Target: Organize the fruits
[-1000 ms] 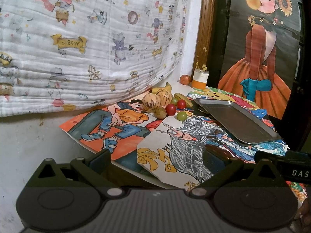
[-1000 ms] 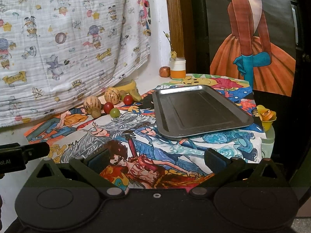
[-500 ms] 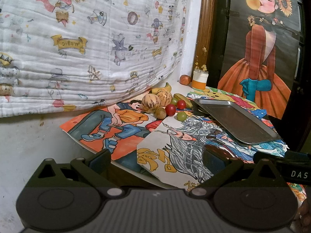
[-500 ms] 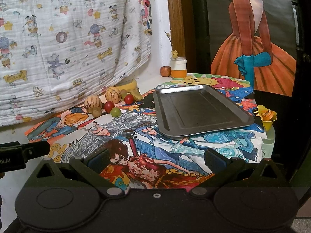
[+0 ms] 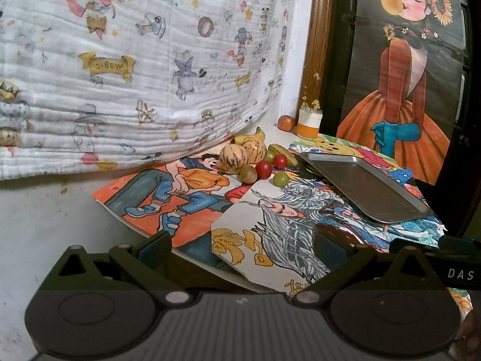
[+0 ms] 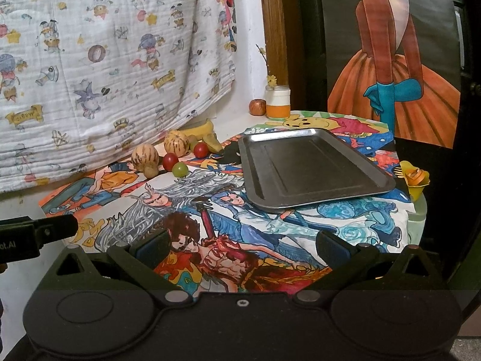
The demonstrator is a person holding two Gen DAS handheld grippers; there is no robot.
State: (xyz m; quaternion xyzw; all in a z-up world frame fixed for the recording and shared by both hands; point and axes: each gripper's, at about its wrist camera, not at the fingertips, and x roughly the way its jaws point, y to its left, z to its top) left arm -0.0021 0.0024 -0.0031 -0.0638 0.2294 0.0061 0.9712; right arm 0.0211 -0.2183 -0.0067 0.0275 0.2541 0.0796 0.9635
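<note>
A cluster of fruit lies at the back of the table: two striped melons (image 5: 234,158) (image 6: 145,157), a kiwi (image 5: 248,175), two red tomatoes (image 5: 263,169) (image 6: 170,159), a green grape (image 5: 280,178) (image 6: 180,169) and bananas (image 5: 251,137) (image 6: 200,128). An empty metal tray (image 5: 365,187) (image 6: 306,165) sits to their right. My left gripper (image 5: 242,248) is open and empty at the near table edge. My right gripper (image 6: 242,245) is open and empty over the front of the table, near the tray.
Colourful drawings (image 6: 210,219) cover the table. A white and orange jar (image 6: 278,105) and a small apple (image 6: 258,107) stand at the back. A yellow paper flower (image 6: 416,179) sits at the right edge. A printed cloth (image 5: 135,60) hangs on the wall behind.
Both grippers have drifted very slightly; the scene is almost unchanged. Nothing was taken hold of or let go.
</note>
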